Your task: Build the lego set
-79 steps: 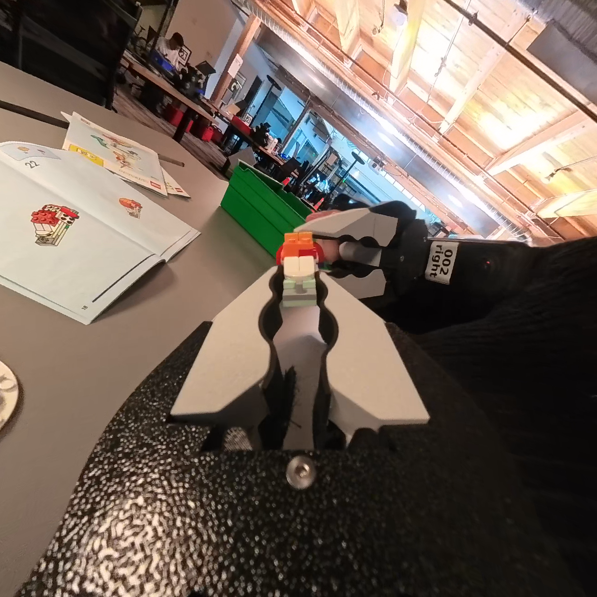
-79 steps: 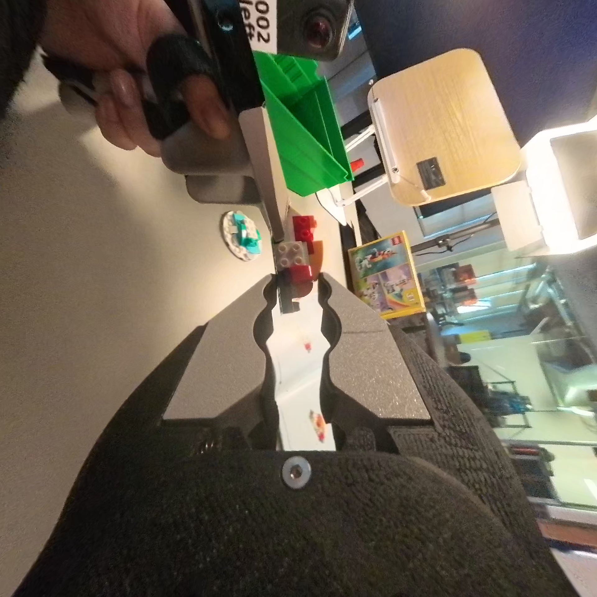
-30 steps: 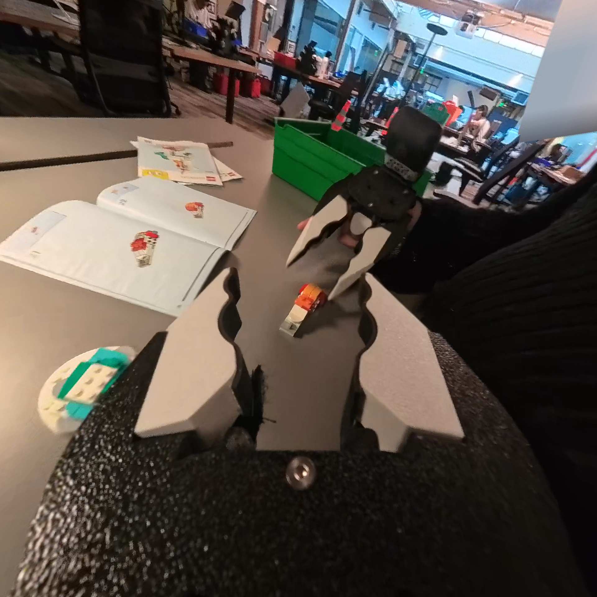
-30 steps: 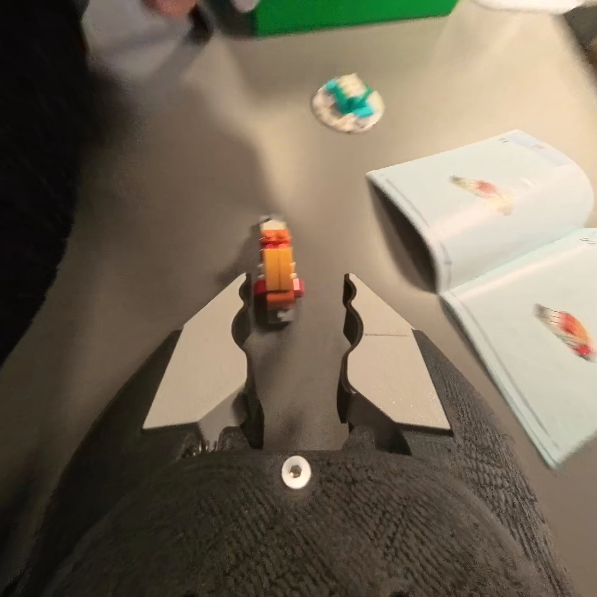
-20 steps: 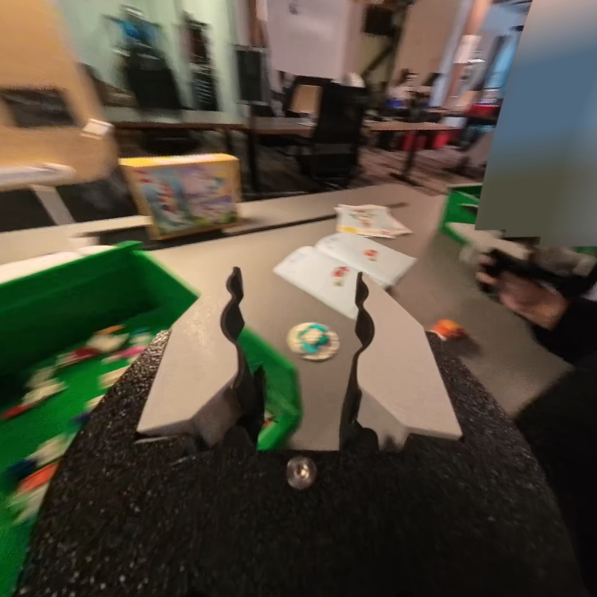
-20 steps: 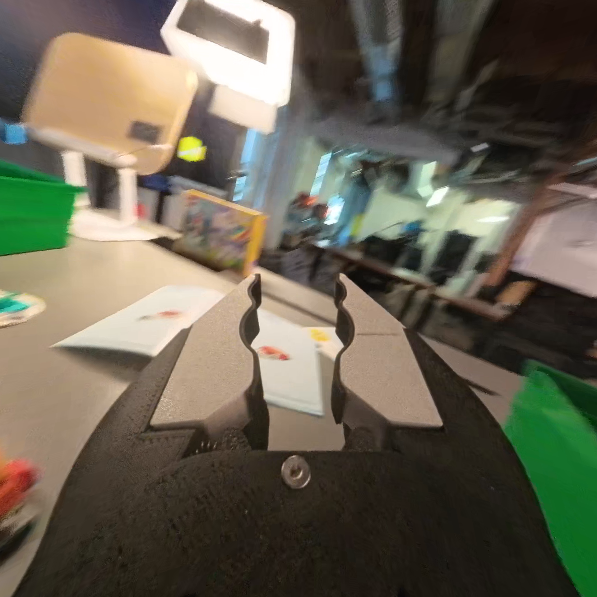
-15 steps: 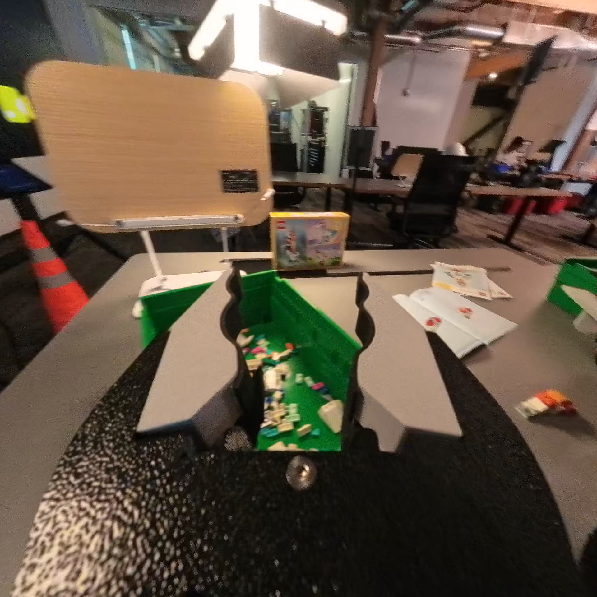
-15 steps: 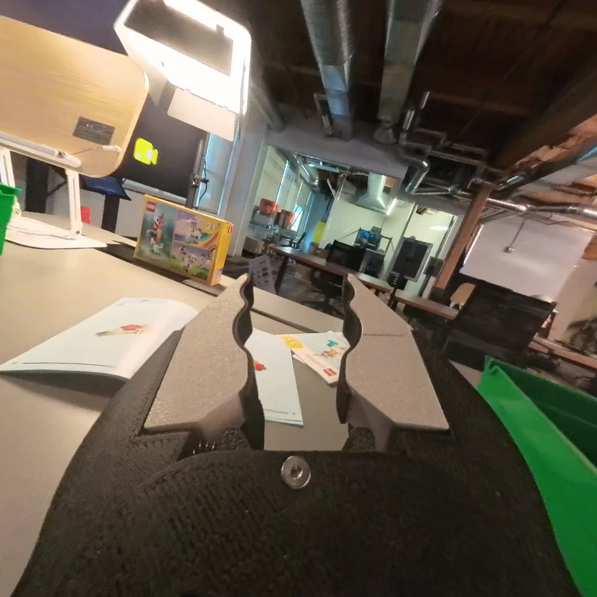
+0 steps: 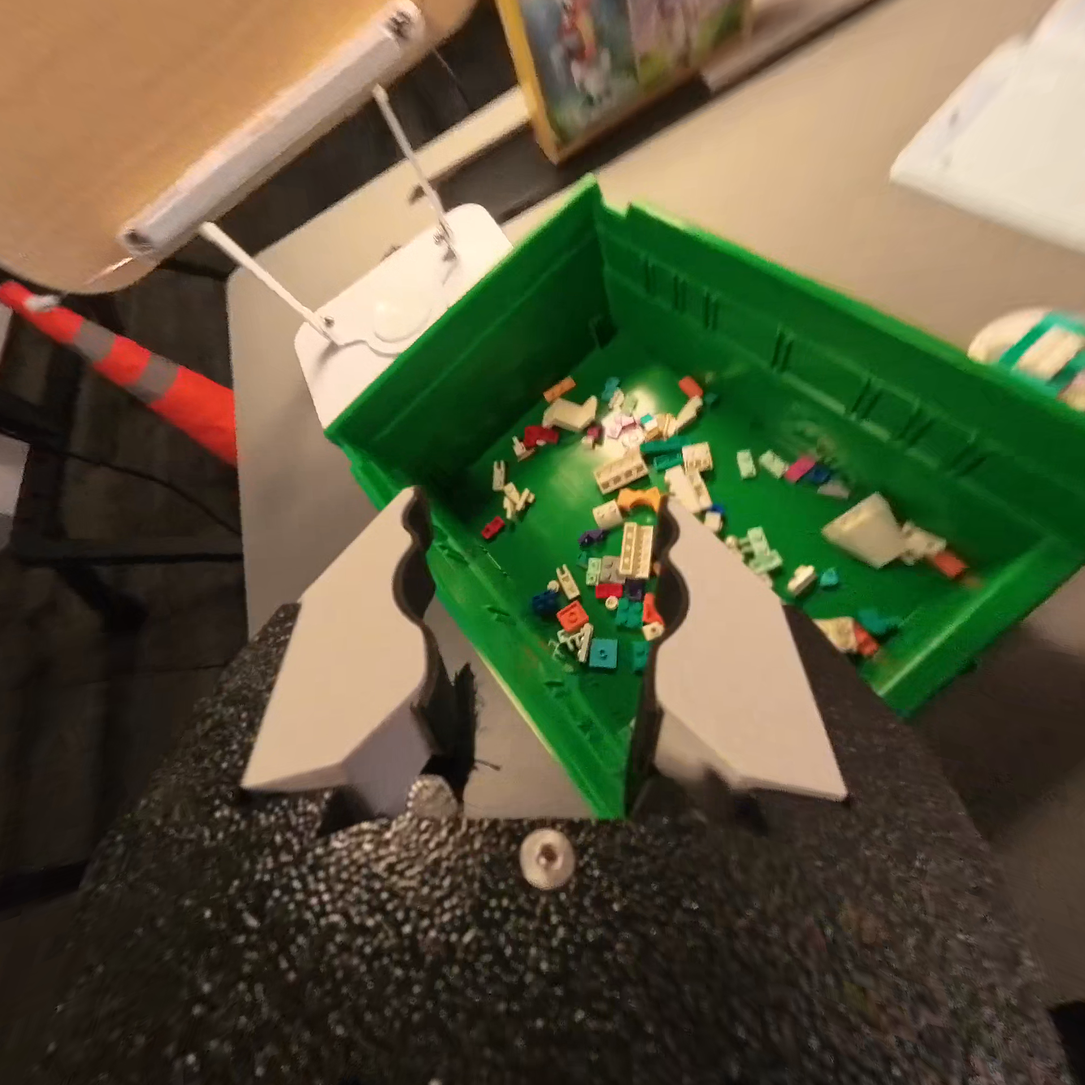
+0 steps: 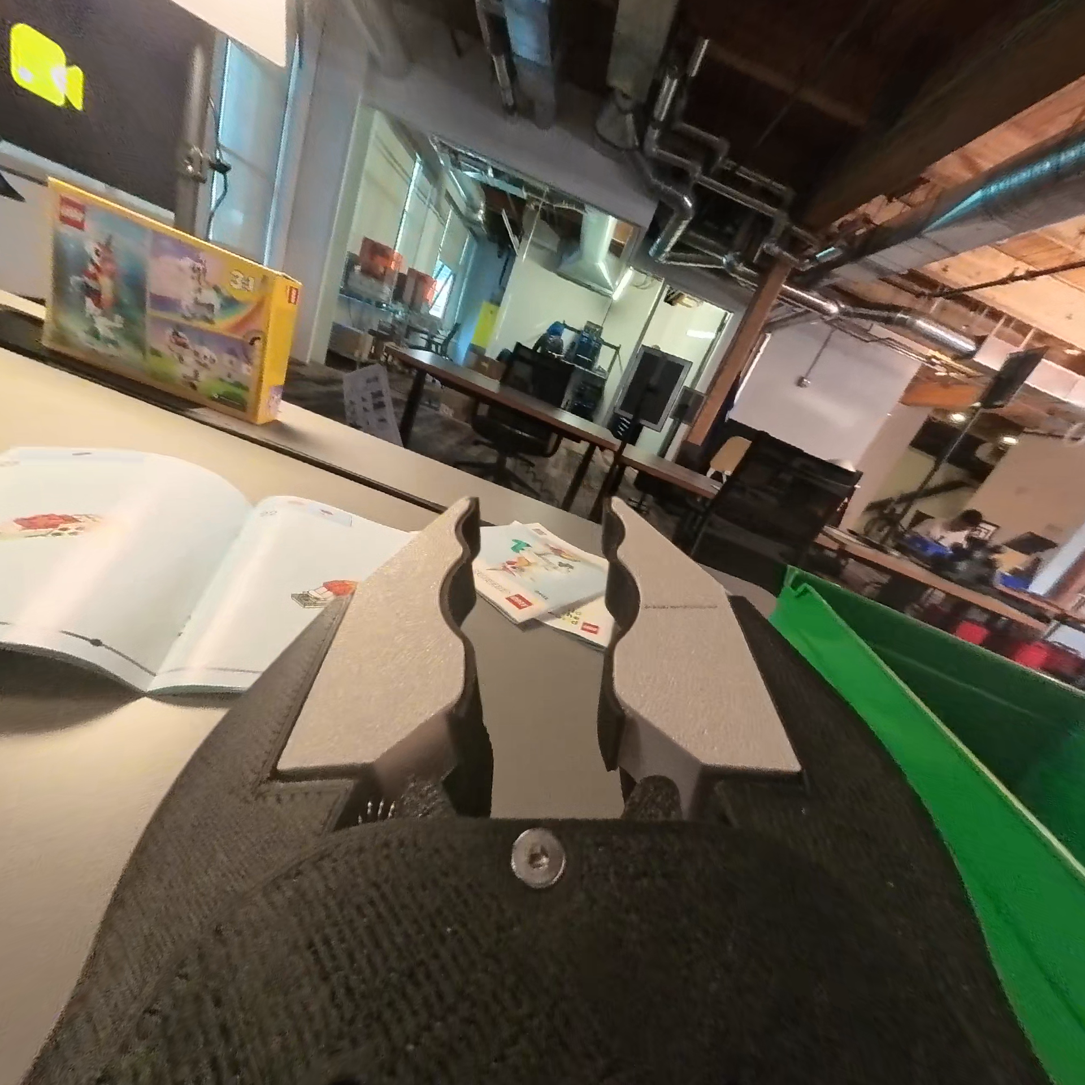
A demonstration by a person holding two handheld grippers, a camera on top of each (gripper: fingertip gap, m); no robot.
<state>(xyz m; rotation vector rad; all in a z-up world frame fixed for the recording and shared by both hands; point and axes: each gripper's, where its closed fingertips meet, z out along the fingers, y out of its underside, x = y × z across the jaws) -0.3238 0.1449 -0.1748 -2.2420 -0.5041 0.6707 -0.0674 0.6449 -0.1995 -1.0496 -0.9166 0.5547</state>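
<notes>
My left gripper [image 9: 543, 505] is open and empty, held above the near-left corner of a green bin [image 9: 499, 346]. The bin holds several loose lego pieces [image 9: 622, 528] in white, teal, red and orange. A round white and teal lego plate [image 9: 1039, 352] lies on the table beyond the bin's right wall. My right gripper [image 10: 537, 508] is open and empty, low over the table, pointing at folded booklets [image 10: 540, 578]. An open instruction booklet [image 10: 147, 563] lies to its left. The small orange and red build is not in view.
A second green bin [image 10: 939, 734] stands close at the right of the right gripper. A yellow lego box [image 10: 164, 305] stands at the table's far edge, also in the left wrist view [image 9: 622, 64]. A white lamp base [image 9: 399, 299] sits behind the left bin. Some 55 centimeters of space lies between my two pairs of fingers.
Both grippers let go of the small build, left it on the table and swung apart. The left moved over the bin of pieces and tilted down. The right turned toward the booklets.
</notes>
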